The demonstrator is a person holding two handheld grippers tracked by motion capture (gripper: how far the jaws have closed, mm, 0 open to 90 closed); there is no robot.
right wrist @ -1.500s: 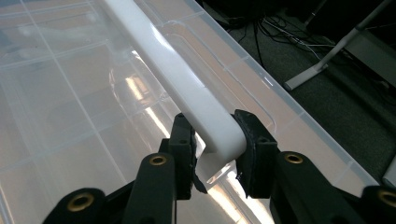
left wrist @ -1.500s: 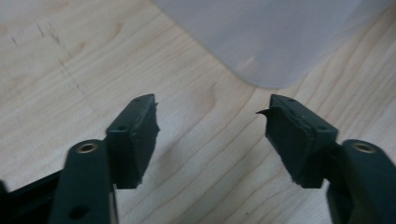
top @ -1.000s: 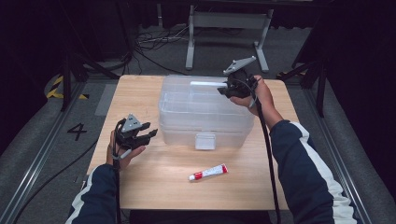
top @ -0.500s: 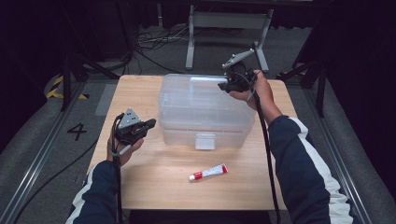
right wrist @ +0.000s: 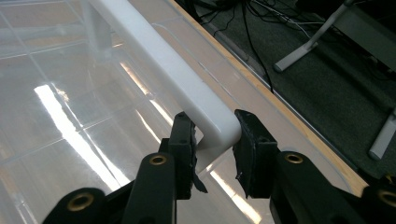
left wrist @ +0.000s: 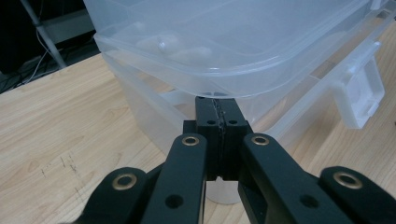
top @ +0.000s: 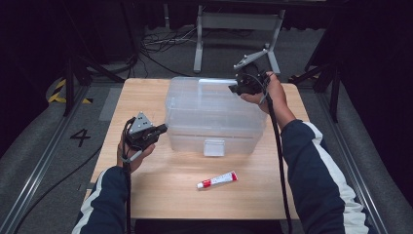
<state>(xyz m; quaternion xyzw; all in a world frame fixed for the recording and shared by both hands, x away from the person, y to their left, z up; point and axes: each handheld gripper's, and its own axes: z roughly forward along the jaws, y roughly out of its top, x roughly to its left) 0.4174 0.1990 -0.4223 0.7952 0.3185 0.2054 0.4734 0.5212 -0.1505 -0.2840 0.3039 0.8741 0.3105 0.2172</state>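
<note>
Right gripper [right wrist: 212, 140]: jaws part-closed around the white handle [right wrist: 187, 86] of the clear storage box [top: 214, 117], at the handle's rounded end; both pads look pressed to its sides.
Right gripper, seen from above [top: 239, 87]: over the box lid's far right corner, at about 1 o'clock from the box centre, held in the person's right hand [top: 270, 92].
Handle: runs from the jaws toward 11 o'clock in the right gripper view, lying over the glossy lid.
Left gripper [left wrist: 219, 112]: jaws have just closed fully, pad against pad, nothing between them.
Left gripper tips: right under the overhanging lid rim of the box [left wrist: 243, 56], at or almost touching the rim; I cannot tell which.
Left gripper, seen from above [top: 158, 130]: at the box's near left corner, about 8 o'clock from its centre, in the left hand [top: 131, 153].
Box: mid-table, slightly toward the far side; front latch [top: 214, 147] faces the person at 6 o'clock.
Tube [top: 217, 180]: red-and-white, lying flat at 6 o'clock from the box, apart from it and from both grippers.
Table [top: 146, 97]: bare wood to the left of the box and along the near edge.
Edges: the box's right wall stands nearer the table's right edge than its left wall to the left edge; beyond the right edge, grey floor and cables [right wrist: 261, 32].
</note>
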